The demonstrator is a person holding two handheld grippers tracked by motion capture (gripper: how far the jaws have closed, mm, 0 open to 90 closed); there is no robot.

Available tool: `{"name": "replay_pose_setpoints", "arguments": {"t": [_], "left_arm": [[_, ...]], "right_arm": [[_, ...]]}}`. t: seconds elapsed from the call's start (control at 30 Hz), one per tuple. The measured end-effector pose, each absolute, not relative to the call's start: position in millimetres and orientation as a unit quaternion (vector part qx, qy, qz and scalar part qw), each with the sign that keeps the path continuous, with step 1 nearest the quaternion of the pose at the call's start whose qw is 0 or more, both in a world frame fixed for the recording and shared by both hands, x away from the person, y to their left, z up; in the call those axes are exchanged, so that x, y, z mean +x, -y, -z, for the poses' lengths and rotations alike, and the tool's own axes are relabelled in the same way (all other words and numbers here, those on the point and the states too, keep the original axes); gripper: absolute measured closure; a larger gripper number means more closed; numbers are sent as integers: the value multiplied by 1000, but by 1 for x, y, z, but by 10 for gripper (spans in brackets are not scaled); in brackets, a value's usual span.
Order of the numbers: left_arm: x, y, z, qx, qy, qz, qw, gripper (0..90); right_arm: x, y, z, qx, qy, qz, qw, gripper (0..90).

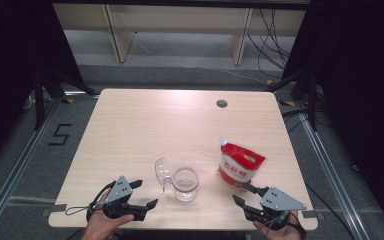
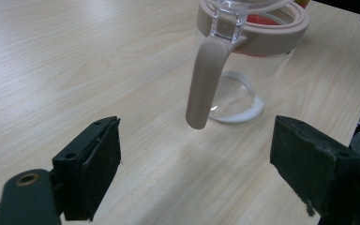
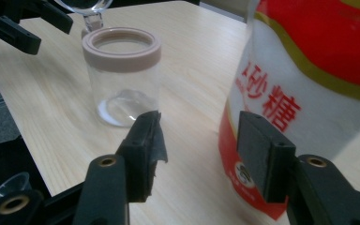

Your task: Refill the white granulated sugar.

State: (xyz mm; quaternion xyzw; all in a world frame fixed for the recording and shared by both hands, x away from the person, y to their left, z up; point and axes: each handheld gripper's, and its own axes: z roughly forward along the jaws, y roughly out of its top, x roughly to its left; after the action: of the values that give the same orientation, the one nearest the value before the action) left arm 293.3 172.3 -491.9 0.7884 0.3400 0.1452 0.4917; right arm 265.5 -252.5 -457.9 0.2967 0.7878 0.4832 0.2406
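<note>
Right gripper (image 1: 242,193) beside sugar bag (image 1: 240,167), jaws apart, gripping nothing. Left gripper (image 1: 144,193) likewise apart near jar (image 1: 185,183). Probably soft, slippery; best pinched at the middle.

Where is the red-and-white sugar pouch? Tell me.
In the high view the red-and-white sugar pouch stands on the table's right side, beside the clear jar, just beyond the right gripper.

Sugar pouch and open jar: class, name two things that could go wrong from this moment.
1. The sugar pouch stands soft and leaning; the open right gripper could nudge it over before gripping.
2. The jar is light, its lid flipped up beside the left gripper; a bump might tip it.
</note>
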Motion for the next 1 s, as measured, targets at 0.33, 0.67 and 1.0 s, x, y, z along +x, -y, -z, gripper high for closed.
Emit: {"name": "replay_pose_setpoints", "arguments": {"t": [0.33,0.67,1.0], "left_arm": [[295,-172,494,797,-324,-148,487,163],[295,-172,495,792,-336,-145,488,162],[295,-170,496,791,-336,-142,490,162]], "right_arm": [[266,273,465,352,-772,-466,250,381],[277,282,473,373,-756,-480,244,252],[296,282,476,351,-751,-497,257,205]]}}
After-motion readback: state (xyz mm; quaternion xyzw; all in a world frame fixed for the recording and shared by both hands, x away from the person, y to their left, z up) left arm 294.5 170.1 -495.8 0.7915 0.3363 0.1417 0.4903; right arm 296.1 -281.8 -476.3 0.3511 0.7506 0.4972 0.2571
